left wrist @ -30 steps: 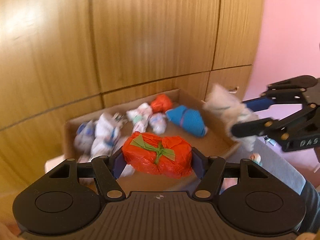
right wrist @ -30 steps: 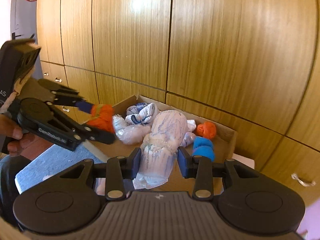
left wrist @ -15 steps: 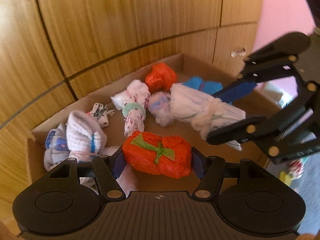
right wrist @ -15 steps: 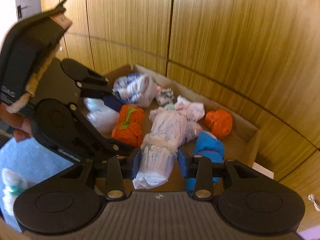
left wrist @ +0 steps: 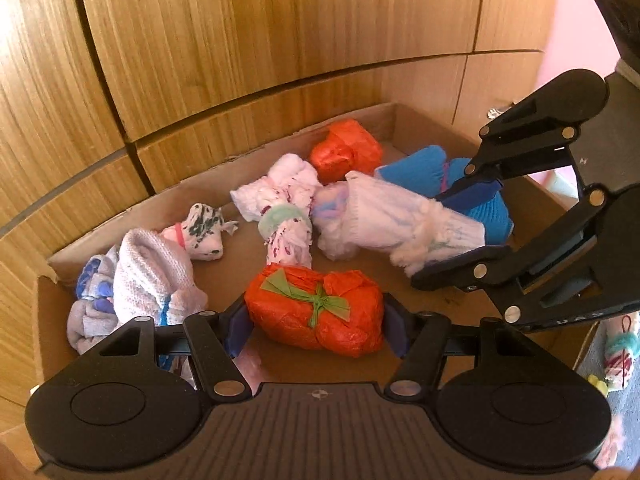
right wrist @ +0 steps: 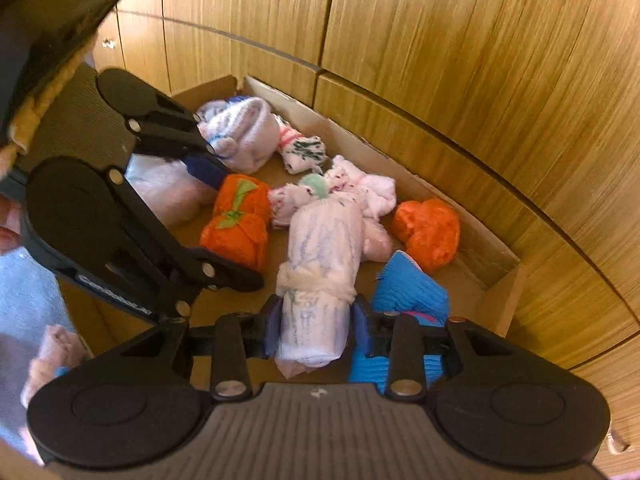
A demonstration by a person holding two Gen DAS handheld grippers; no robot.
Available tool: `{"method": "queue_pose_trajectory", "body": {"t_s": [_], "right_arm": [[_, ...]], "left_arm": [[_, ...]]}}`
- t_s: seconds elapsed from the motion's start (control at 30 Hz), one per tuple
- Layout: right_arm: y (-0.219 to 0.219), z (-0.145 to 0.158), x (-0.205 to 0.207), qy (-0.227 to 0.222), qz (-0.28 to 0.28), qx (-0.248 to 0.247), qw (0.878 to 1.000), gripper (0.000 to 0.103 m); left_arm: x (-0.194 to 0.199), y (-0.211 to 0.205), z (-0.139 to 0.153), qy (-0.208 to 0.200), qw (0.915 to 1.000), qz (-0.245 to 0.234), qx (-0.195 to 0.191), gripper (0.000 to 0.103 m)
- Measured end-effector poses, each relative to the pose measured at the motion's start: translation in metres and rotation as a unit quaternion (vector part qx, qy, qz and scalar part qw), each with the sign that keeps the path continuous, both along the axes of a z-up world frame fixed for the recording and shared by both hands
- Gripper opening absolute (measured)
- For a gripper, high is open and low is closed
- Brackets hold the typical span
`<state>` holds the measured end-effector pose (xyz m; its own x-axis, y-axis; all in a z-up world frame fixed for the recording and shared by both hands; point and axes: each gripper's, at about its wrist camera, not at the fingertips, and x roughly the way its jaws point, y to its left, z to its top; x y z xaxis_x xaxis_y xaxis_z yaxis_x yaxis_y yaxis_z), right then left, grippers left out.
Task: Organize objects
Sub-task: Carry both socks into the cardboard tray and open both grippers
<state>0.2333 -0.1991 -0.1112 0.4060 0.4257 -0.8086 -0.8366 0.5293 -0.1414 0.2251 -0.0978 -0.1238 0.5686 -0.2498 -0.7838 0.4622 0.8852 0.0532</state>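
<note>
Two grippers hang over the cardboard box (left wrist: 404,114) in front of wooden cabinet doors (left wrist: 280,20): we have the left gripper (left wrist: 316,320) pinching the orange bundle with green tie (left wrist: 316,308) low above the near box floor, and the right gripper (right wrist: 314,328) clamped tight on the white rolled sock bundle (right wrist: 320,256), which slants over the box interior. Inside the box we see another orange bundle (left wrist: 346,150) at the back wall, a blue bundle (left wrist: 420,168) beside it, a white pink-speckled bundle (left wrist: 280,204) mid-floor, a green-spotted bundle (left wrist: 204,234) and a white knit bundle (left wrist: 150,276) at the left end.
</note>
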Motion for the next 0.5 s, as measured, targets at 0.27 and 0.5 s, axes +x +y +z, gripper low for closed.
{"method": "queue_pose_trajectory", "body": {"t_s": [0.27,0.5], "right_arm": [[-0.002,-0.004,0.002,0.004,-0.017,-0.001,1.0,0.036],[-0.007,0.005,-0.007,0.001,-0.016,0.001,1.0,0.048]], "left_arm": [[0.002,-0.002,0.002,0.007,0.9997,0.016,0.014,0.072],[0.007,-0.007,0.003,0.006,0.9994,0.02,0.027,0.079]]}}
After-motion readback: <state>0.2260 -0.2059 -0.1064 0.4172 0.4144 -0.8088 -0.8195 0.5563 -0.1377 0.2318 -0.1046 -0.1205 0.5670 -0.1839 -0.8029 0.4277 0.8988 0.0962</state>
